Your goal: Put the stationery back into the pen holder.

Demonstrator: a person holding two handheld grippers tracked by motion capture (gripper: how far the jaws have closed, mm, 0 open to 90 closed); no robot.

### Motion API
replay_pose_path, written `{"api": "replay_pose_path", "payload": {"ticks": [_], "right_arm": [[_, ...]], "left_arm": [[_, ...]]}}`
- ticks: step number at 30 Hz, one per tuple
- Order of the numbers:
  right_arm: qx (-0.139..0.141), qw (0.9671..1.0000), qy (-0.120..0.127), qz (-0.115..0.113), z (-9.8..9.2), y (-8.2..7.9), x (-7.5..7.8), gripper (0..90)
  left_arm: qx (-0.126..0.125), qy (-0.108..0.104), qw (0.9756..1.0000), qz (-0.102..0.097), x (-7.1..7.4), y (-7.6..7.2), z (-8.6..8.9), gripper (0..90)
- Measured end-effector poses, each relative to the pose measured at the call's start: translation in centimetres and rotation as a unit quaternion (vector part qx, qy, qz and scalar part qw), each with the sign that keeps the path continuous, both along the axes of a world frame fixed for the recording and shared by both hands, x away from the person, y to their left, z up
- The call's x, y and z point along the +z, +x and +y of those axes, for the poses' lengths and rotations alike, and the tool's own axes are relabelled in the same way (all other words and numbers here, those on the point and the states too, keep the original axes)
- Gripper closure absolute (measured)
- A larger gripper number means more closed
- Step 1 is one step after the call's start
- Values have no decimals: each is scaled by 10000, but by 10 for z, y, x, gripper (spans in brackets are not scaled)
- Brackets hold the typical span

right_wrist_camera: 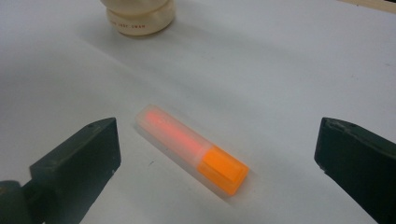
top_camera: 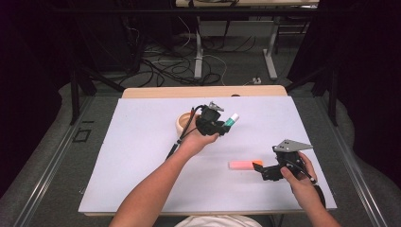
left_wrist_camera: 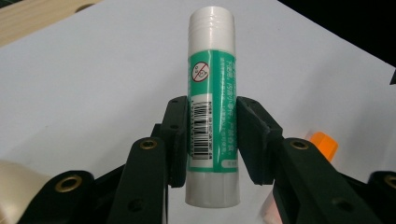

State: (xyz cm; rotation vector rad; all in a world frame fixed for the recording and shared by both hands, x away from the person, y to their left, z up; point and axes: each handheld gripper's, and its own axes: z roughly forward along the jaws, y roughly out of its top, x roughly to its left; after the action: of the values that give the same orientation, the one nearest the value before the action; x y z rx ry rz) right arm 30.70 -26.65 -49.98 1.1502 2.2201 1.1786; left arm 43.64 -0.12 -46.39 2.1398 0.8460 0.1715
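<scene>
Nearest the camera in the high view: white garment edge at the bottom, two bare forearms reaching up onto the white sheet (top_camera: 142, 137) covering the table.

Right gripper (top_camera: 263, 171) low on the sheet, held in the right hand (top_camera: 299, 176), grey three-cornered plate on top. Jaws spread wide, nothing between the pads. Orange highlighter (top_camera: 245, 164) lying flat on the sheet just left of that gripper, close to its tips, not touching as far as can be told. In the right gripper view, same highlighter (right_wrist_camera: 191, 148) on the sheet ahead of and between the two spread jaws, orange cap end nearer the camera, translucent barrel slanting away.

Farther up from the highlighter: left gripper (top_camera: 223, 126), gripped by the left hand (top_camera: 201, 139), raised off the sheet. Jaws pinching a glue stick (top_camera: 231, 120), its white cap pointing up and to the right. Left gripper view confirms: glue stick (left_wrist_camera: 211, 102) upright between both pads, pads pressed on the green barcode label, white ends clear above and below.

Beyond the highlighter, just behind the left hand: cream round container (top_camera: 183, 122) on the sheet, partly hidden by that gripper. Same container (right_wrist_camera: 139, 17) at the top of the right gripper view, well apart from the highlighter.

Farthest: wooden table edge (top_camera: 203, 91), then floor with cables and table legs.
</scene>
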Motion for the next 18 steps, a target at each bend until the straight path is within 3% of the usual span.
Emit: {"api": "replay_pose_path", "payload": {"ticks": [5, 18], "right_arm": [[2, 10000, 22, 1, 1, 0, -1, 1], [15, 10000, -58, 65, 1, 0, -1, 1]], "left_arm": [[146, -188, 9996, -125, 6, 1, 15, 659], [460, -374, 9975, -392, 12, 6, 58, 658]]}}
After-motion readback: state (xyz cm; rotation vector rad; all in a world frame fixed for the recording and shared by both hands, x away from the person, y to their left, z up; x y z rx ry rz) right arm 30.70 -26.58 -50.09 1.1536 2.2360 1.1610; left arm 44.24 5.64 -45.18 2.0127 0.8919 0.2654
